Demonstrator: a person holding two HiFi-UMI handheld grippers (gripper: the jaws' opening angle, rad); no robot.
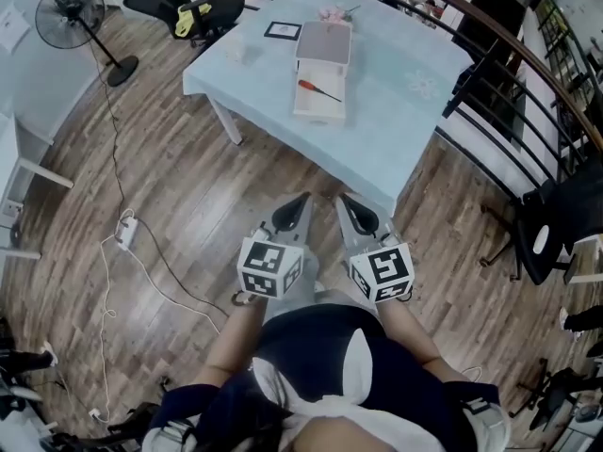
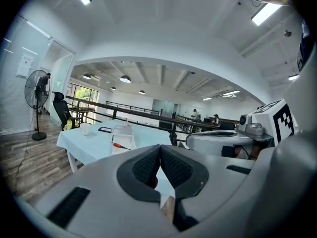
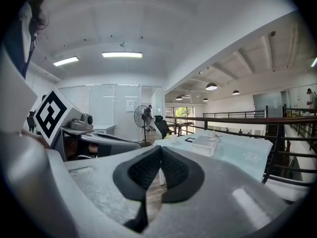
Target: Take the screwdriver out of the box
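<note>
Nearest to the head camera, the person's dark top with white collar is seen at the lower edge, and both arms are held out side by side above the brown wood-plank floor (image 1: pixel 188 205). The grey left claw (image 1: pixel 300 203) and grey right claw (image 1: pixel 349 205), each backed by a black-and-white marker cube, are pointed toward the counter (image 1: pixel 396 111), a table draped in pale blue cloth. Both claws are clenched: in each gripper view the black ribbed pads are seen meeting at their tips, with nothing between them.

The slim screwdriver with red handle and dark shaft (image 1: pixel 318 90) is laid diagonally in the tray of the open white rectangular box (image 1: pixel 316 113), whose lid is folded back on the far side. The box is set near the middle of the counter, well apart from both claws. A small black-framed square (image 1: pixel 283 30) is placed beside the lid.

The approach is judged to be the step in hand, since nothing on the counter is touched yet. For the next move, the counter's near edge has to be reached, one claw released and brought down over the tray, and its pads turned across the slanted handle. The box looks light, so steadying by the other claw may be needed.
</note>
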